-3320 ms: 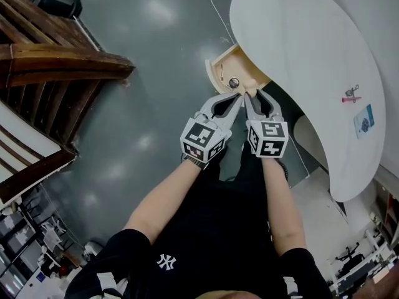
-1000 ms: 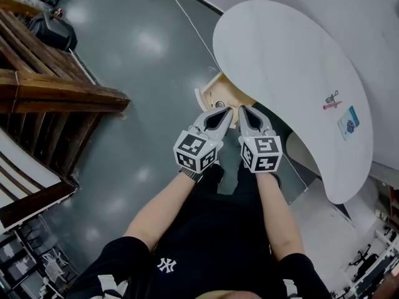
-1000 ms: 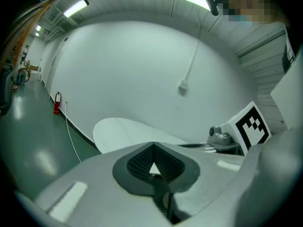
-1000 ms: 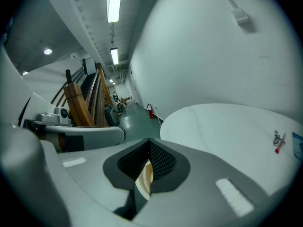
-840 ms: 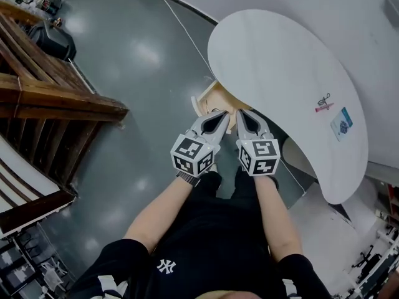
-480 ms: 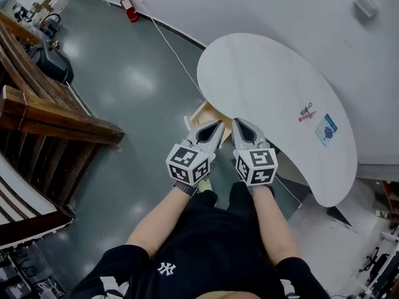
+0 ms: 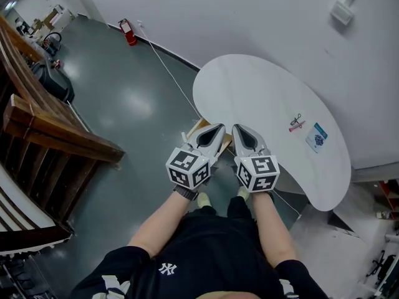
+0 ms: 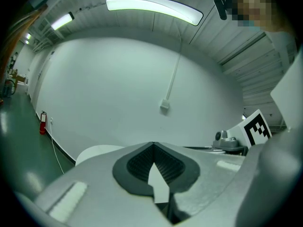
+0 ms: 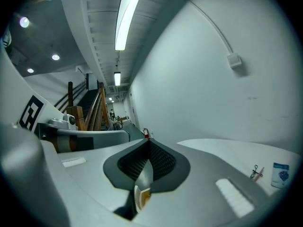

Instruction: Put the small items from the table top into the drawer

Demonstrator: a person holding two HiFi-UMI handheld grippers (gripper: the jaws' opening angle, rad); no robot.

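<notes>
Hovering clenched and empty, left gripper point(image 7: 218, 129) and right gripper point(image 7: 239, 130) need opening. Reach one across the table point(image 7: 249, 89), straddling the pink item point(image 7: 297, 123).

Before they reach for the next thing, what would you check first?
1. Items waiting on the white table: ok. A small pink tool and a blue-and-white packet lie near its far edge.
2. Left gripper empty: ok. Its jaws are together with nothing between them.
3. Right gripper empty: ok. Same state as the left.
4. Jaws open for a pick: not ok. Both are shut.
5. Drawer open enough: cannot tell. Only a wooden corner shows beside the grippers.
</notes>
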